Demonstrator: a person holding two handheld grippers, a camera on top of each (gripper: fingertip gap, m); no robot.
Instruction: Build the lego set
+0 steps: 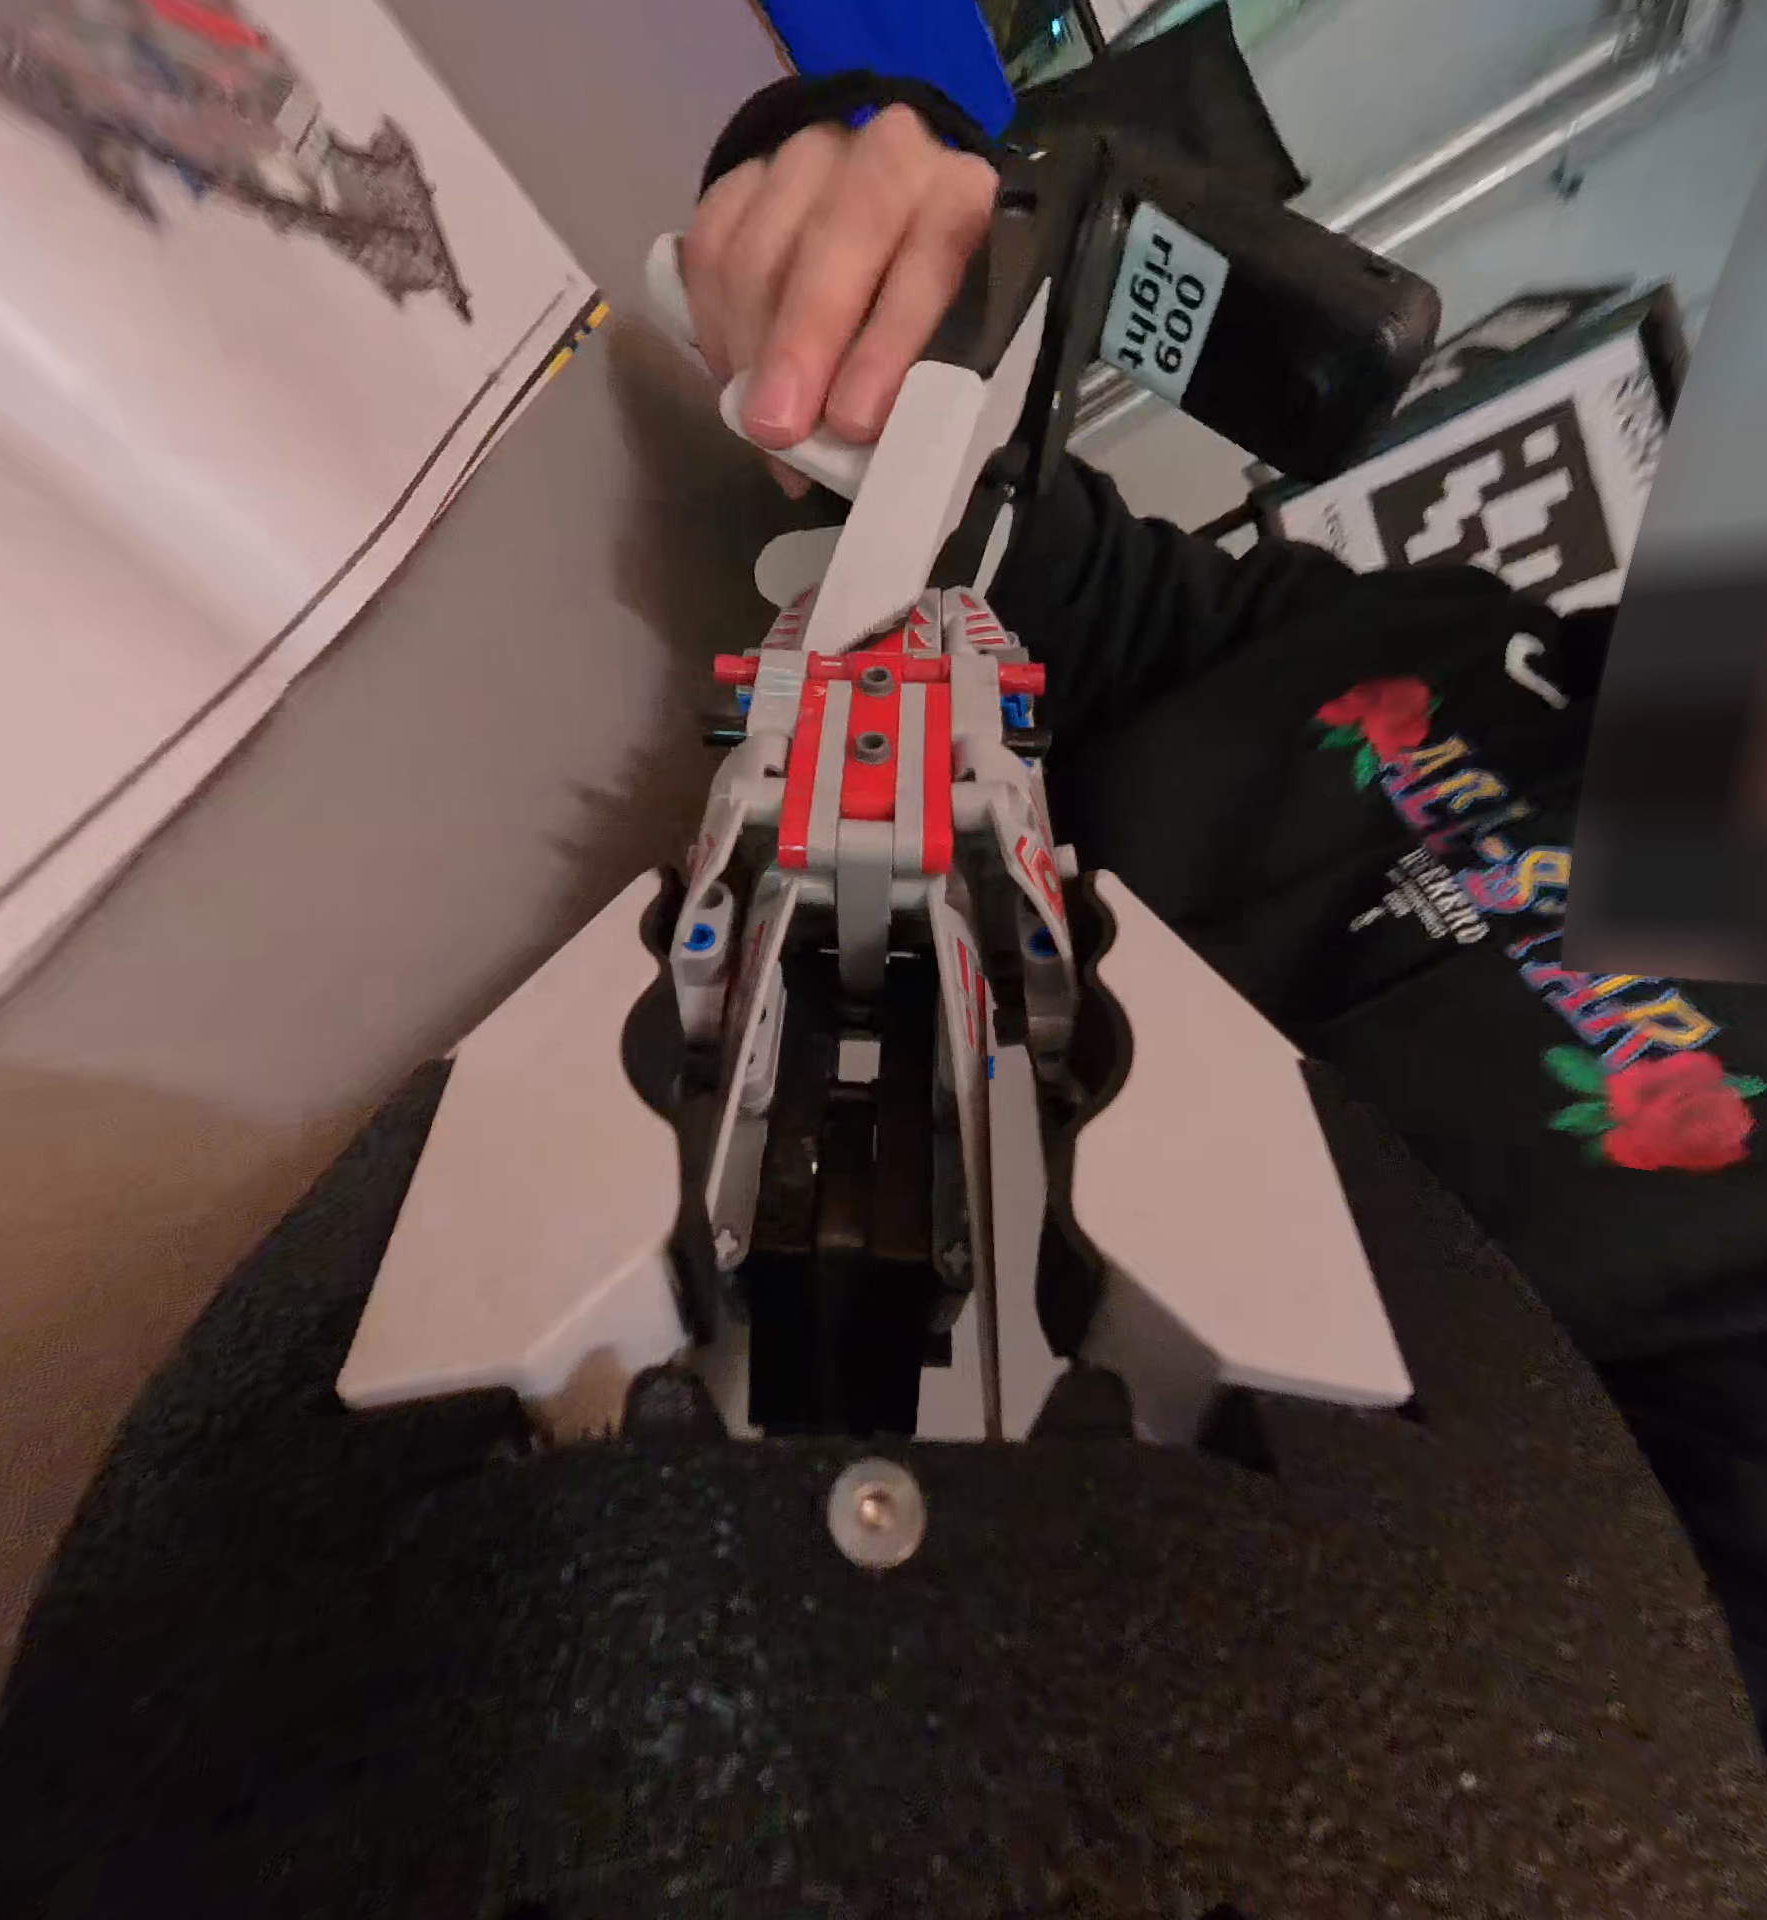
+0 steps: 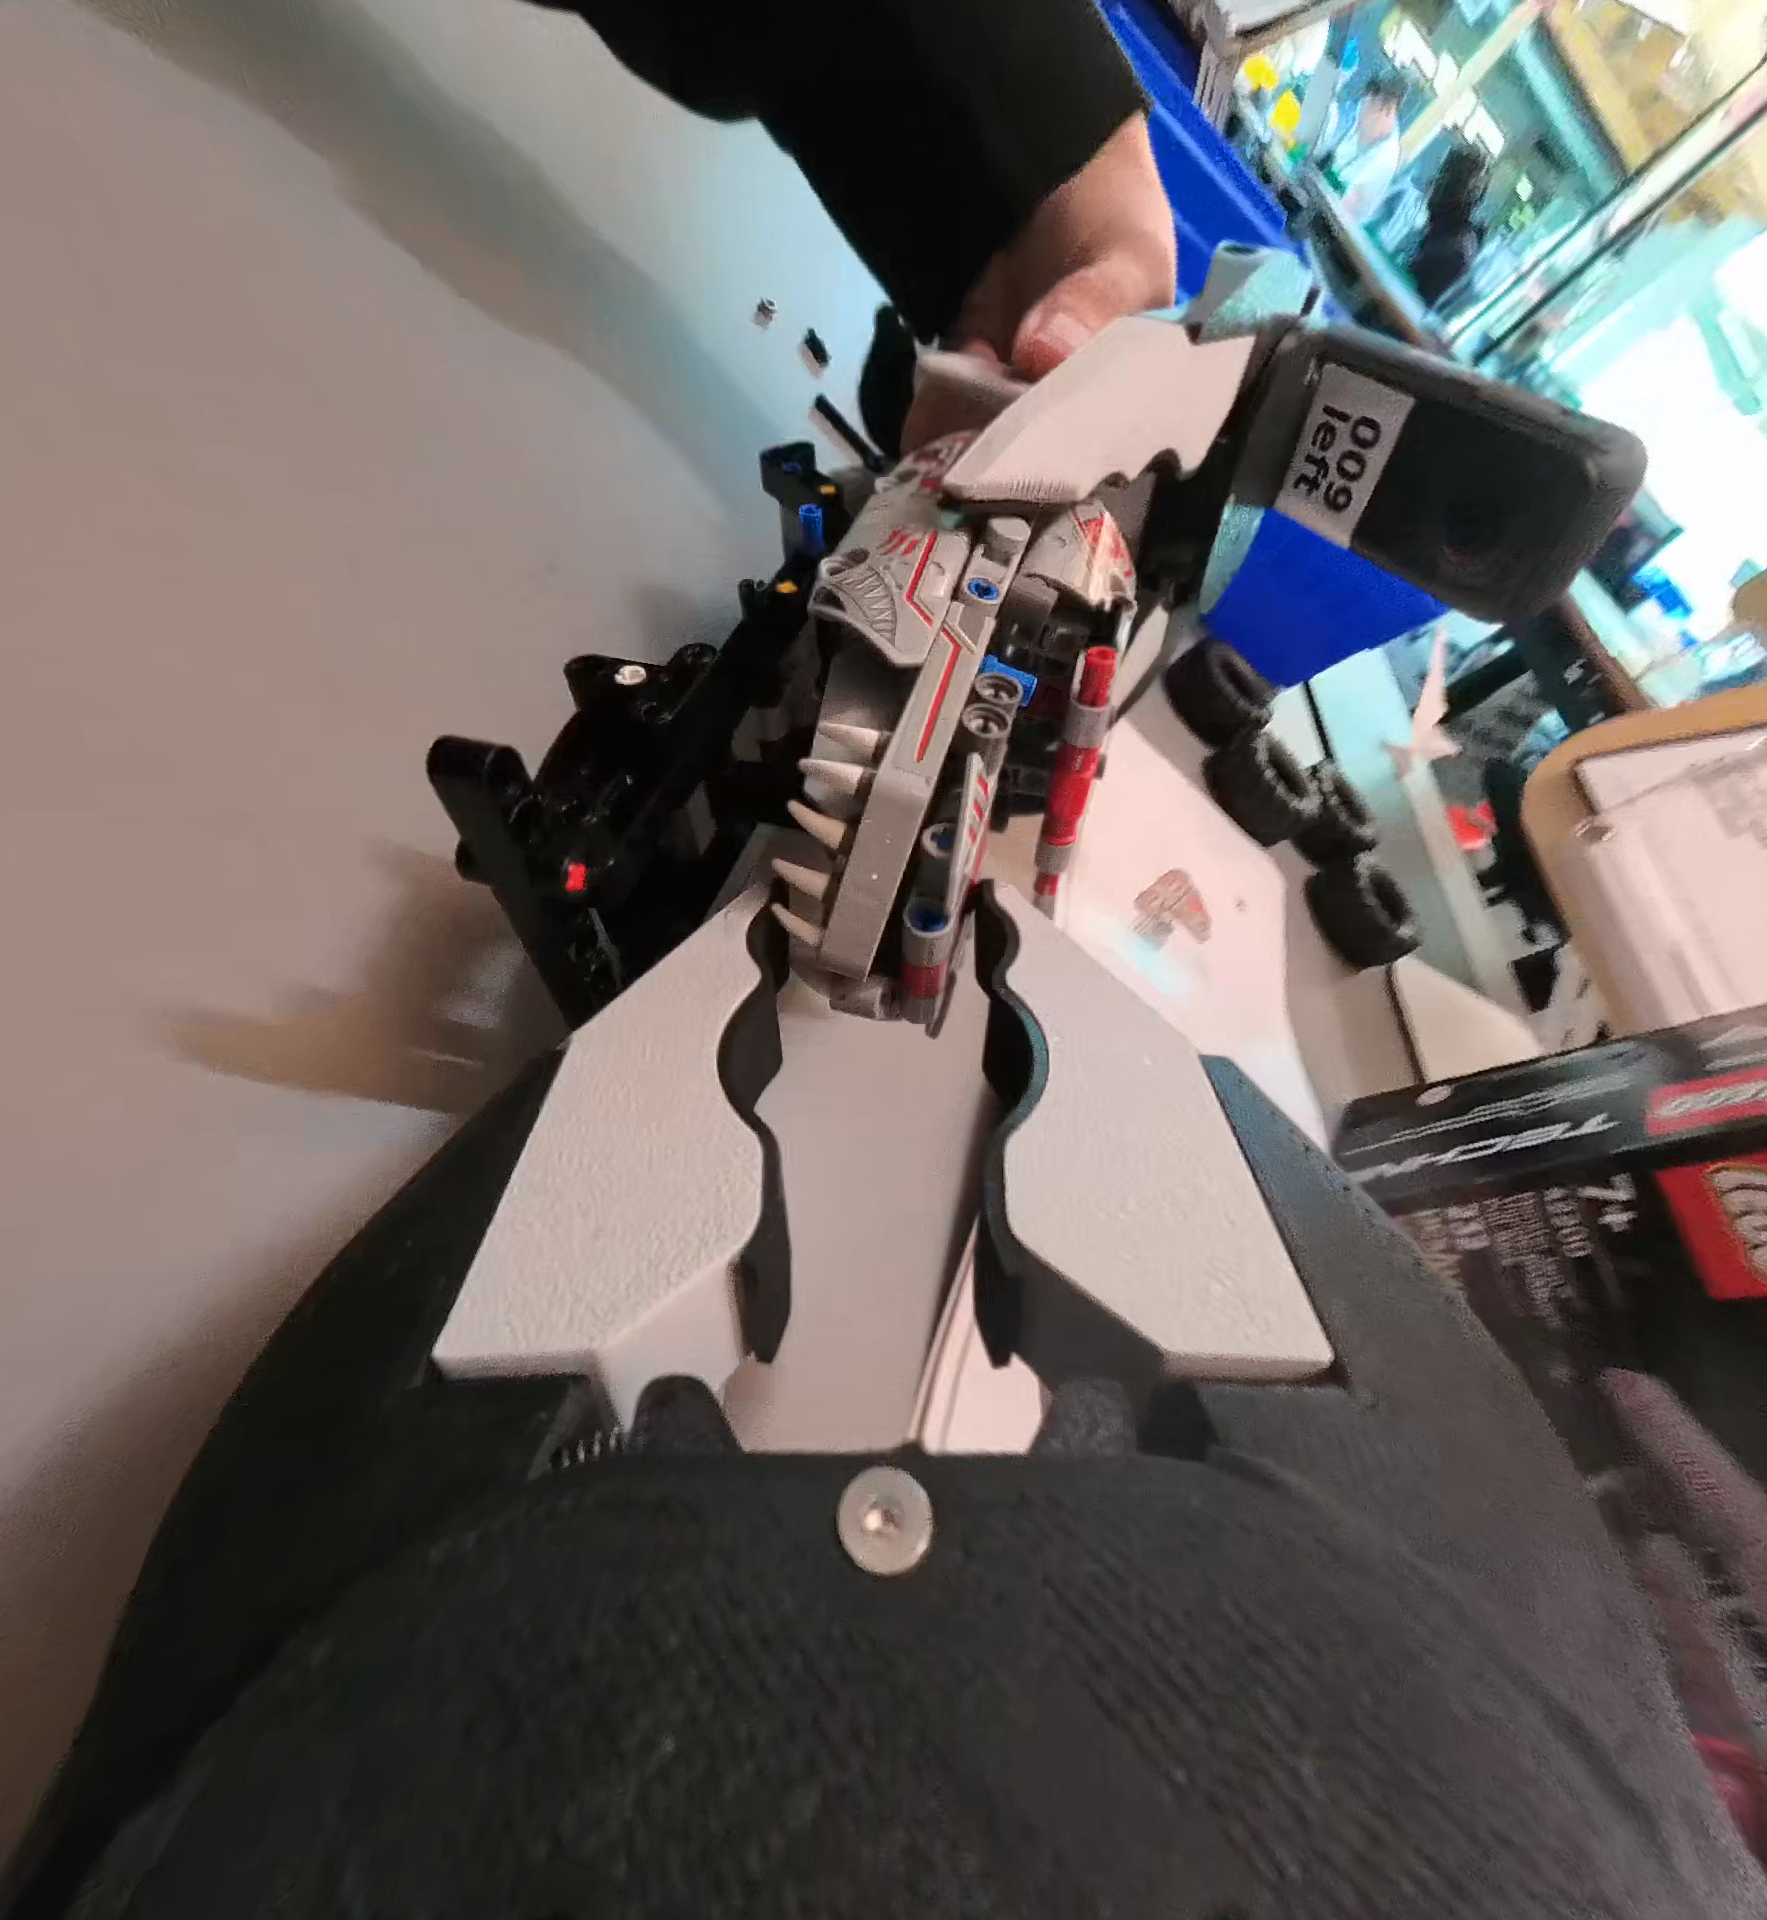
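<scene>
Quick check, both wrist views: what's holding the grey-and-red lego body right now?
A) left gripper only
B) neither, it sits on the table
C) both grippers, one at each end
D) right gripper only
C: in the left wrist view the left gripper clasps one end of the lego body, and in the right wrist view the right gripper grips the other end.

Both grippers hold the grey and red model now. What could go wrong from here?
1. The left gripper and right gripper clamp opposite ends of the model; pulling or twisting apart may pop its pieces loose.
2. The right gripper grips at the white teeth, which may snap off.
3. The black frame and tyres lie close by on the table and may get knocked.
</scene>
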